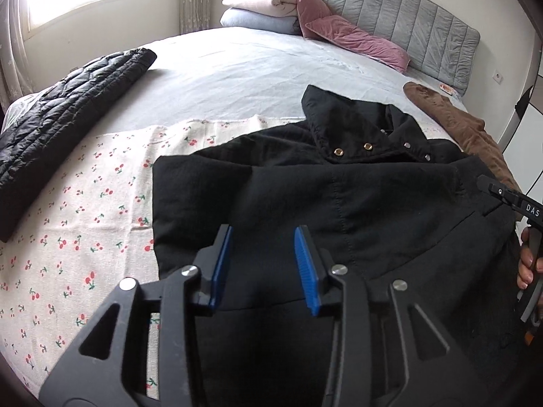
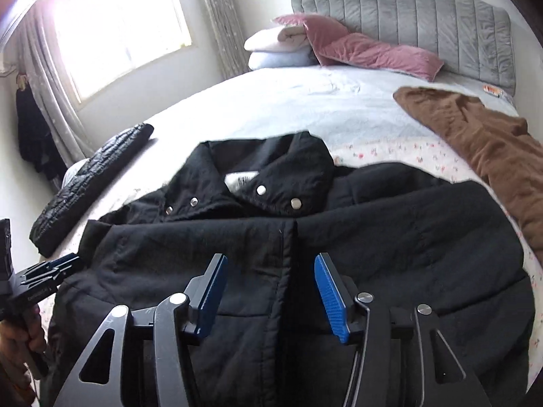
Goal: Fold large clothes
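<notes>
A large black padded jacket (image 1: 339, 196) lies on the bed, collar with metal snaps pointing toward the headboard, both sleeves folded in over the body. It also shows in the right wrist view (image 2: 339, 244). My left gripper (image 1: 263, 237) is open and empty, hovering above the jacket's left half. My right gripper (image 2: 269, 268) is open and empty, over the jacket's front placket. The right gripper's body shows at the right edge of the left wrist view (image 1: 522, 203); the left gripper shows at the left edge of the right wrist view (image 2: 44, 274).
A cherry-print cloth (image 1: 74, 224) covers the near part of the bed under the jacket. A folded black quilted jacket (image 1: 68, 115) lies at the left. A brown garment (image 2: 485, 149) lies crumpled at the right. Pink pillows (image 1: 342, 30) and folded bedding (image 1: 261, 10) sit by the grey headboard (image 2: 424, 17).
</notes>
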A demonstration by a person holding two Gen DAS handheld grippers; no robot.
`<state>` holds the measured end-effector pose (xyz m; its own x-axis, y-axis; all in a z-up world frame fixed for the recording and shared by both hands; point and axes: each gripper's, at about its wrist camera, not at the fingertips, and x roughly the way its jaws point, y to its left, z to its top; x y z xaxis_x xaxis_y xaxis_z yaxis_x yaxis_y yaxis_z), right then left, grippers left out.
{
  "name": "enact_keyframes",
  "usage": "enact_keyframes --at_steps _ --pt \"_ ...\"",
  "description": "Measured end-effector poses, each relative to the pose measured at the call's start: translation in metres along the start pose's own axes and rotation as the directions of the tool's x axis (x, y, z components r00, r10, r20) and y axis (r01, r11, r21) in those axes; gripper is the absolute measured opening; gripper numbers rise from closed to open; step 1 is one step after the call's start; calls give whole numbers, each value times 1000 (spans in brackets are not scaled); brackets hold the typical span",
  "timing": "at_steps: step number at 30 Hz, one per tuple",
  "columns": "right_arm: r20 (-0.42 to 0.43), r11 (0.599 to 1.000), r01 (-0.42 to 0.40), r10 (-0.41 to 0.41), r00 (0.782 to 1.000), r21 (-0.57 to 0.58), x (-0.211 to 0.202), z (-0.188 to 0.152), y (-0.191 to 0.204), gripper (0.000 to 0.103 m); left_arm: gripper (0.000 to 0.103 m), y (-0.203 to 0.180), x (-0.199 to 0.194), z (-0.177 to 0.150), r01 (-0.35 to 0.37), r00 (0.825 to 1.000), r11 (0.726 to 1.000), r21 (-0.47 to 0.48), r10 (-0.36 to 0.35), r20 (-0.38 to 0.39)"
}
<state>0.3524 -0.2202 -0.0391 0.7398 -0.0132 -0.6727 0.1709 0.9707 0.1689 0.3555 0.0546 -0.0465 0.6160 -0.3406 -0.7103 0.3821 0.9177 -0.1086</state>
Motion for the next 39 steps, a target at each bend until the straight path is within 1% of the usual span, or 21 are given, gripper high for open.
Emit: enact_keyframes --at_steps 2,3,4,5,6,8,9,10,11,13,16,17,18,20,21,23,26,29,33,36,39 --pt "7 997 -24 24 1000 -70 -1 7 25 57 47 -13 -4 3 64 998 998 -1 -64 9" --pt "-9 994 -38 37 999 -99 6 8 36 57 50 -21 -3 2 99 995 995 3 -99 3" --pt "-29 993 -43 40 999 -111 16 6 44 57 52 -29 -1 -1 120 993 993 15 -120 -5" --pt "-49 992 -41 36 998 -116 26 3 48 57 57 -37 4 -6 129 992 991 37 -128 -17" --pt "-72 992 -34 26 997 -118 36 -3 48 57 61 -43 10 -14 131 991 990 60 -129 -35" --pt "-125 991 13 -30 992 -135 56 -20 39 57 63 -50 31 -37 102 991 990 98 -93 -94" --pt "-140 990 14 -33 990 -138 64 -29 31 57 64 -52 35 -47 87 994 988 127 -78 -73" --pt "-123 992 -14 -2 992 -128 62 -34 24 57 64 -54 33 -49 76 996 988 135 -69 -56" --pt "-113 993 -26 13 994 -118 53 -36 20 57 64 -56 28 -45 66 997 989 134 -59 -57" --pt "-122 993 -29 16 992 -112 33 -33 17 59 65 -55 20 -40 53 997 993 104 -46 -67" --pt "-129 988 -58 39 991 -145 -6 -33 13 70 67 -55 -1 -39 27 996 998 64 -21 -84" --pt "-130 986 -63 43 991 -154 -19 -34 11 75 71 -57 -11 -42 1 996 998 62 5 -93" --pt "-135 983 -65 42 990 -169 -33 -36 7 76 76 -61 -22 -46 -20 994 997 71 28 -105" --pt "-145 980 -53 25 989 -192 -63 -43 -4 78 80 -67 -45 -57 -42 990 996 81 52 -133" --pt "-153 979 -50 20 988 -198 -75 -47 -8 79 83 -69 -56 -64 -39 988 997 69 49 -148" --pt "-173 978 -53 18 985 -200 -101 -58 -21 80 86 -67 -79 -77 -22 982 999 28 27 -185" --pt "-195 978 -109 74 978 -178 -140 -79 -42 82 88 -62 -112 -97 -5 975 1000 -8 3 -223" --pt "-220 978 -159 126 967 -137 -174 -102 -67 84 89 -56 -142 -117 0 972 1000 -7 -1 -236" --pt "-229 977 -193 167 959 -96 -214 -135 -104 84 89 -45 -180 -143 -24 974 1000 18 28 -226" --pt "-229 975 -220 209 951 -25 -232 -159 -139 86 89 -33 -199 -164 3 973 1000 4 -2 -229" --pt "-251 974 -221 227 941 52 -237 -184 -169 86 89 -18 -210 -189 49 970 998 -28 -54 -236"
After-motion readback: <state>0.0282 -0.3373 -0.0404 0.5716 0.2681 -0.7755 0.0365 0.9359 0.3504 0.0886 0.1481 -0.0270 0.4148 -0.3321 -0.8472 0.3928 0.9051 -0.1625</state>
